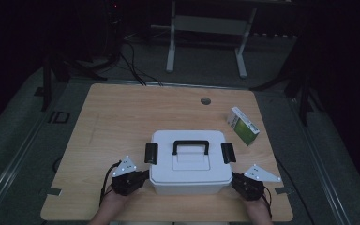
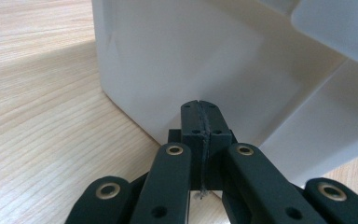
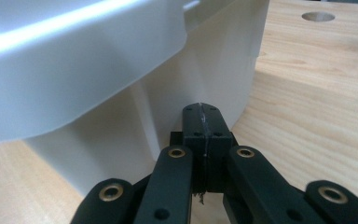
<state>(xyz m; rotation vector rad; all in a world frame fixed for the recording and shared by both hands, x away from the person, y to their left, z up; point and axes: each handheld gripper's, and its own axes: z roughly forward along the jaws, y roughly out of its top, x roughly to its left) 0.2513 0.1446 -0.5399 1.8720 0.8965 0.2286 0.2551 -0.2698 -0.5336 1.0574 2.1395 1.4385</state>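
Two hands came in over the near edge of the desk [image 1: 108, 112], and each hand held a black gripper. The left gripper [image 1: 143, 176] sat near the front left corner of the desk. Its jaws were pressed flat together with nothing between them, and its tip was right up against the left wall of the white box [image 1: 190, 164]. In the left gripper view, the closed tip [image 2: 199, 106] pointed at the low part of the smooth white wall [image 2: 177, 60], close to the wood; whether it truly touched the wall could not be told.

The right gripper [image 1: 235, 178] sat near the front right corner. Its jaws were shut too, and they held nothing. In the right gripper view, its tip [image 3: 201, 108] was just under the thick rim of the box [image 3: 98, 60].

The white box stood between the two grippers, in the front middle of the desk. It had a black handle [image 1: 191, 146] on its lid and a black clip [image 1: 151, 153] on each side.

The desk top was light wood with fine lines in it. Farther back, near the right edge, a small green and white carton [image 1: 243, 125] lay by itself. Behind that, near the far edge, there was a round hole [image 1: 206, 100] in the wood.

Past the desk the room was very dark. The floor was grey. Black cables [image 1: 133, 65] ran across it, and the pale legs of another table [image 1: 206, 42] stood at the back.
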